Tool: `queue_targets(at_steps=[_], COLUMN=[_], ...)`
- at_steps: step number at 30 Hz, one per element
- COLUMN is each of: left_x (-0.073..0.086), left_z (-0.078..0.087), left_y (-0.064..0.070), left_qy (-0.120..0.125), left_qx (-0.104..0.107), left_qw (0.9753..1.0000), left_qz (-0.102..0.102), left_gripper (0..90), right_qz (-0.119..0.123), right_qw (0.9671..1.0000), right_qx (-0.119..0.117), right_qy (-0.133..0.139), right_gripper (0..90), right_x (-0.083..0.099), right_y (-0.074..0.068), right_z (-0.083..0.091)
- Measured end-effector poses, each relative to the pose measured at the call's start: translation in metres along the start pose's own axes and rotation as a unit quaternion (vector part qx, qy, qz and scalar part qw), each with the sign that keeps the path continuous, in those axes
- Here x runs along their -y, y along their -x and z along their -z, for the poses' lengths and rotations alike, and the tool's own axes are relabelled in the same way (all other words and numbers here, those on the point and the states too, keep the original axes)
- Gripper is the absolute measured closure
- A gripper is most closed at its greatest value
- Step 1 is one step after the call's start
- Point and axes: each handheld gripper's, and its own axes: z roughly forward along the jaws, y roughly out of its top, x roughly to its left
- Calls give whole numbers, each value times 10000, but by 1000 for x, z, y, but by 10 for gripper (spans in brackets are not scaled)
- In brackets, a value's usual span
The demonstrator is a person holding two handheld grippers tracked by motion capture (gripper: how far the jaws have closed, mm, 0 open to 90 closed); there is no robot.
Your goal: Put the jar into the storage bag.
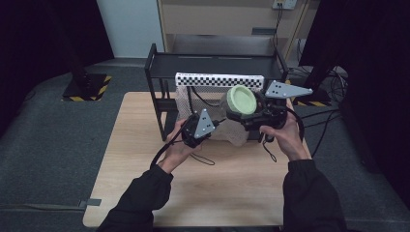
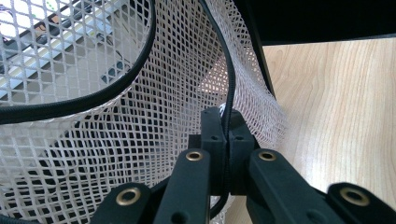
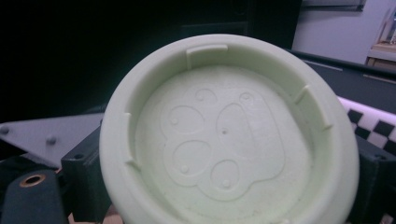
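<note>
Risk of pale green lid (image 3: 229, 135) slipping from right tool (image 1: 251, 116), clamped on it, while left tool (image 2: 223, 140), pinched on mesh bag's black rim (image 2: 229, 79), lets opening sag.

Your left gripper (image 2: 227, 123) has its jaws closed tight on the black zipper edge (image 2: 228, 74) of a white mesh bag (image 2: 154, 121). The netting drapes around the jaws, and the light wooden table (image 2: 336, 116) lies to the right.

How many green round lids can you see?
1. The pale green lid is held up in the right gripper, above the white mesh bag. More could be hidden inside the bag.
</note>
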Motion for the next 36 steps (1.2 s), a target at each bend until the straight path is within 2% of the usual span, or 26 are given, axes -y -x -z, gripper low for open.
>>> queue_targets(at_steps=[7,14,18,24,28,33,36], left_x=[-3,-6,-7,-9,-9,-13,-15], left_z=[4,11,14,15,11,16,18], left_y=[1,-1,-1,-1,3,6,5], left_qy=[75,219,254,267,229,359,407], left_qx=[19,-6,-37,-13,12,-72,-96], left_qw=[10000,9998,9997,9996,9996,9991,9989], left_qz=[-46,-28,-32,-38,-133,-227,-225], left_gripper=[889,889,888,888,889,888,889], right_qz=[-106,-196,-308,-398,-563,-534,-543], right_qw=[9999,9986,9977,9934,9915,9861,9855], right_qx=[45,152,139,270,284,493,502], right_qy=[-45,-467,-589,-1042,-1135,-1497,-1528], right_gripper=[118,118,118,118,117,117,117], right_x=[-11,-4,3,16,23,26,27], right_y=[4,10,12,20,25,27,26], right_z=[-28,-57,-59,-59,-61,-65,-68])
